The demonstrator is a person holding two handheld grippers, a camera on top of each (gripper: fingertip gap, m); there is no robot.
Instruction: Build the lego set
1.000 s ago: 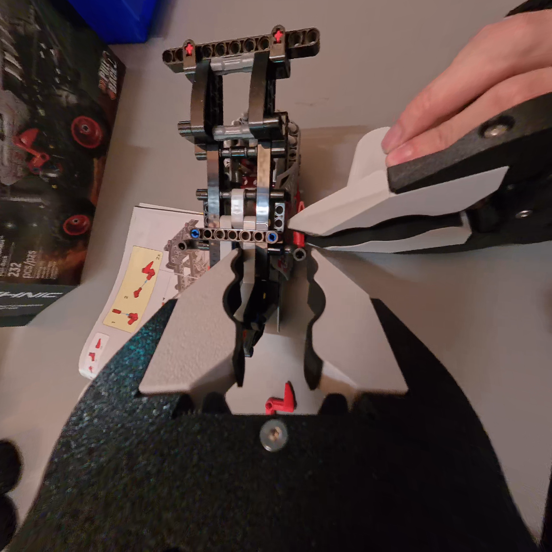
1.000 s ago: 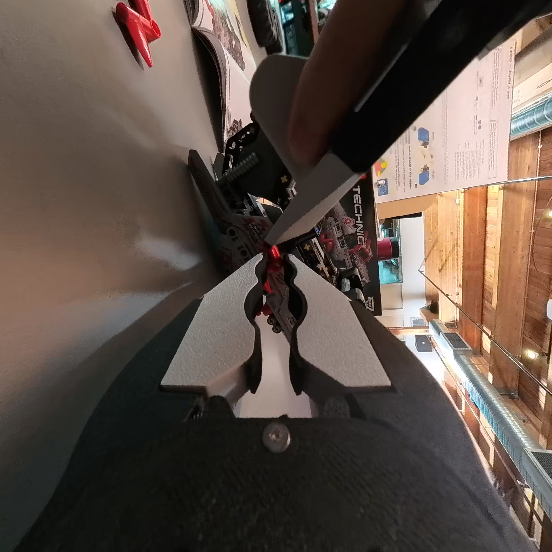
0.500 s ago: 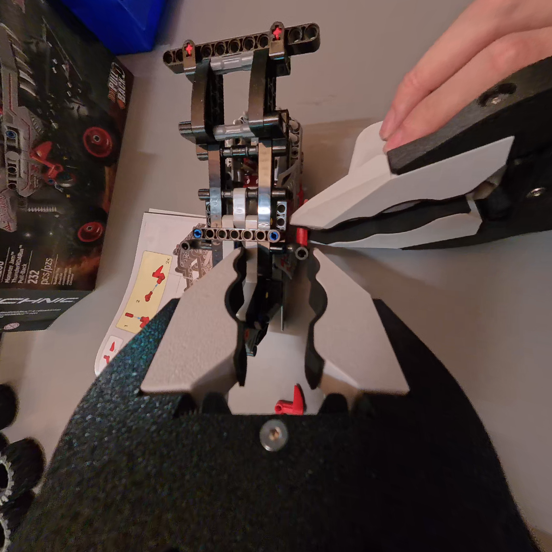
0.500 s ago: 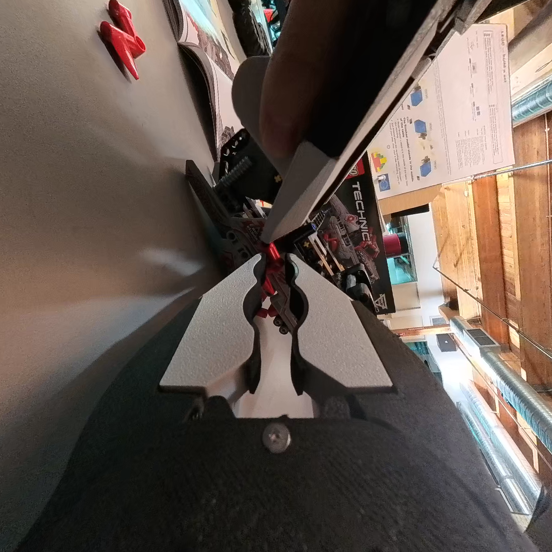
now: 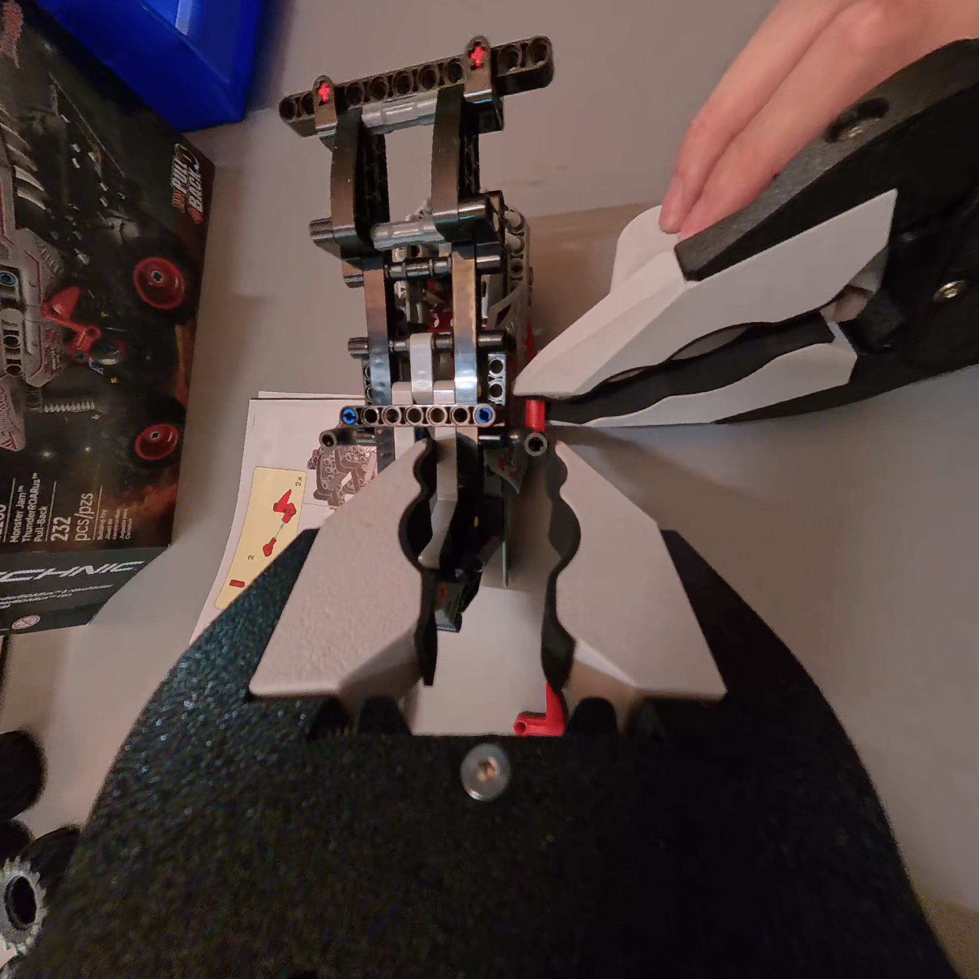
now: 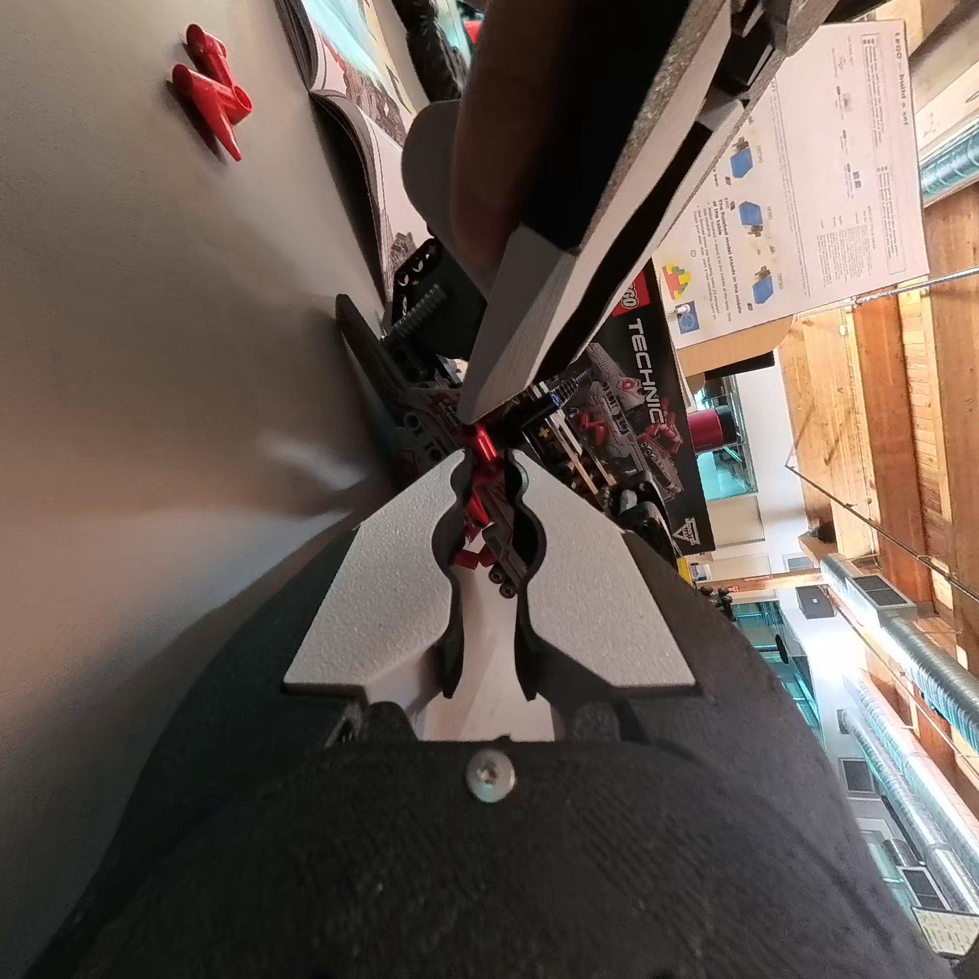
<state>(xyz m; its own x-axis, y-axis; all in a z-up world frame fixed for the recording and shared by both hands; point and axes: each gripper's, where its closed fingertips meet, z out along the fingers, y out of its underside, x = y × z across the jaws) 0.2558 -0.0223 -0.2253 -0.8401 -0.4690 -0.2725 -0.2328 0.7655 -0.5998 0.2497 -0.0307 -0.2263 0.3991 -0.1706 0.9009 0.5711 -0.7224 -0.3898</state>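
The black and grey lego model [image 5: 418, 254] stands on end on the grey table [image 5: 741, 530]. My left gripper [image 5: 490, 455] is shut on the model's near end, with its fingers on either side. My right gripper [image 5: 530, 410] comes in from the right, with a person's hand on it. It is shut on a small red pin [image 5: 534, 413] and holds it against the model's right side. In the right wrist view the red pin [image 6: 483, 447] sits between the tips of the right gripper [image 6: 487, 458]. The left gripper's grey finger [image 6: 530, 328] crosses above it.
The set's dark box [image 5: 90, 318] lies at the left, with the open instruction booklet [image 5: 275, 477] beside it. A blue bin [image 5: 159, 58] stands at the back left. Black tyres [image 5: 21, 874] lie at the near left. Loose red pieces [image 5: 545, 715] [image 6: 212, 98] lie on the table.
The right gripper has tilted up a little while keeping the red pin at the model's side. The left gripper's view has shifted slightly to the left. Both grips are unchanged.
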